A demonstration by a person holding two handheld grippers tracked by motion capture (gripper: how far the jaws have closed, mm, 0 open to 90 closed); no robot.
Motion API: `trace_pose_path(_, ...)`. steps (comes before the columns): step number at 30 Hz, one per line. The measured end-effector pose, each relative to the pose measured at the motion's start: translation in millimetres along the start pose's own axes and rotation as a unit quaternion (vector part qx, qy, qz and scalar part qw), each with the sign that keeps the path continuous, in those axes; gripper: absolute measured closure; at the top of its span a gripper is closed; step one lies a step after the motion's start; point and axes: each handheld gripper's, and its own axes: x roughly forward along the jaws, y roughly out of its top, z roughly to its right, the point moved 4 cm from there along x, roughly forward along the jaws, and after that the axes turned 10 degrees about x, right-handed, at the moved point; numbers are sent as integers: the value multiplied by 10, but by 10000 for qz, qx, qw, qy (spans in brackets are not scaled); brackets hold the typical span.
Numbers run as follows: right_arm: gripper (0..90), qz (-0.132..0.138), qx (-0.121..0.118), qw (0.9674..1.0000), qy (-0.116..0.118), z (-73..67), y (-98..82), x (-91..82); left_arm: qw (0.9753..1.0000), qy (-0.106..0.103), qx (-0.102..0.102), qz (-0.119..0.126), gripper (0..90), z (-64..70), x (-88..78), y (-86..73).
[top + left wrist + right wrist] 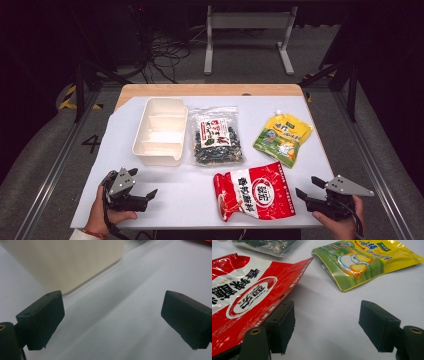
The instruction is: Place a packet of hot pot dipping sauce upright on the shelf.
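On the white table cover lie a cream divided tray [160, 131], a clear bag of dark snack [216, 136], a yellow-green pouch [282, 137] and a red-and-white bag [254, 191]. My left gripper [143, 182] rests near the front left, just below the tray, held by a hand. In the left gripper view it [112, 315] stands open over bare cover, the tray wall [70, 262] ahead. My right gripper [306, 185] sits at the front right beside the red bag. It [327, 325] is open with nothing between the jaws; the red bag [244, 295] lies by one jaw, the pouch [362, 260] beyond.
The clear bag's corner [267, 245] lies at the far left of the right gripper view. Behind the table stand a white frame [247, 35] and loose cables [165, 55] on the floor. Metal rails [50, 170] run along both sides of the table.
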Motion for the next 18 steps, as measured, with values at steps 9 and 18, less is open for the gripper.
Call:
trace_pose_path(9, 294, 234, 225, 9992, 252, -107, 51, -121, 9999, -59, 95, 11, 62, 21, 22, 25)
trace_pose_path(18, 257, -151, 161, 9971, 723, -362, 20, -45, 9998, -82, 153, -17, 65, 50, 21, 22)
